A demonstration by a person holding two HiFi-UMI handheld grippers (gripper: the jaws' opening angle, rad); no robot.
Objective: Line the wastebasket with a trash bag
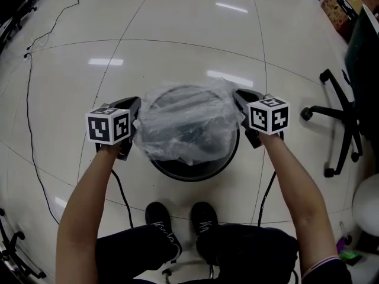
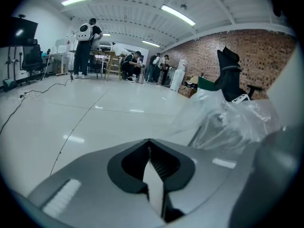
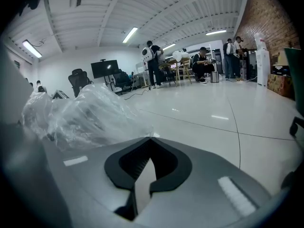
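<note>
Glossy floor (image 1: 177, 28), wastebasket (image 1: 195, 170) overhead, brick wall (image 2: 247, 51) only in gripper views

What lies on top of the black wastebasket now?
A crumpled clear trash bag covers its mouth. The near rim of the wastebasket shows; its inside is mostly covered.

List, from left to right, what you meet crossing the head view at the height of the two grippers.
floor cable → left gripper → trash bag over the wastebasket → right gripper → office chair
</note>
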